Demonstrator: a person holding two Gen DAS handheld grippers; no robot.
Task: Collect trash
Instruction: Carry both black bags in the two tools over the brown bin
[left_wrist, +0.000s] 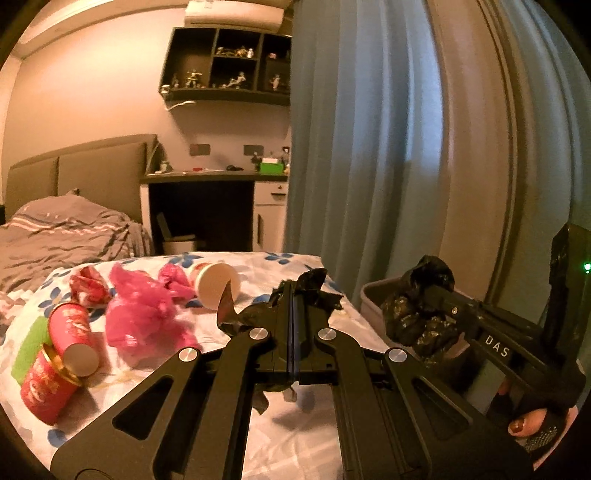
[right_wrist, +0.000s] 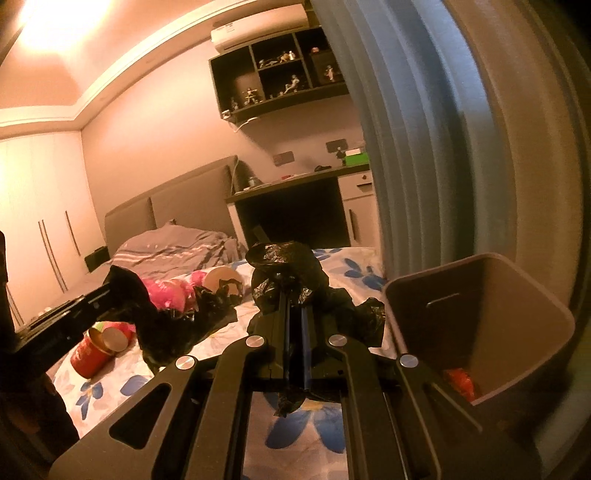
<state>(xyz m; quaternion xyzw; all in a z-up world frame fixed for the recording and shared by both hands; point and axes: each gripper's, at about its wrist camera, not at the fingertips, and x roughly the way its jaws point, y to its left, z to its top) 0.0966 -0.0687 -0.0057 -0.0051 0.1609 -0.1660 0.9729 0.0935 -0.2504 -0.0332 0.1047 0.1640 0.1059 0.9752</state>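
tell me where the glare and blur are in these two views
Right wrist view: strong ceiling-light glare top left, warm cast, curtain smeared. Left wrist view: no glare, evener light, curtain soft, black bag in the left tongs fairly sharp. Both bend straight lines at the fisheye edges.

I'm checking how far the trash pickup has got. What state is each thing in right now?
left gripper: shut on the black bag.
right gripper: shut on the same black bag.
black bag: crumpled, held up between both grippers.
bin: open, unlined, something red at the bottom.
red cups: lying on their sides on the bed.
pink bag: crumpled on the bed.
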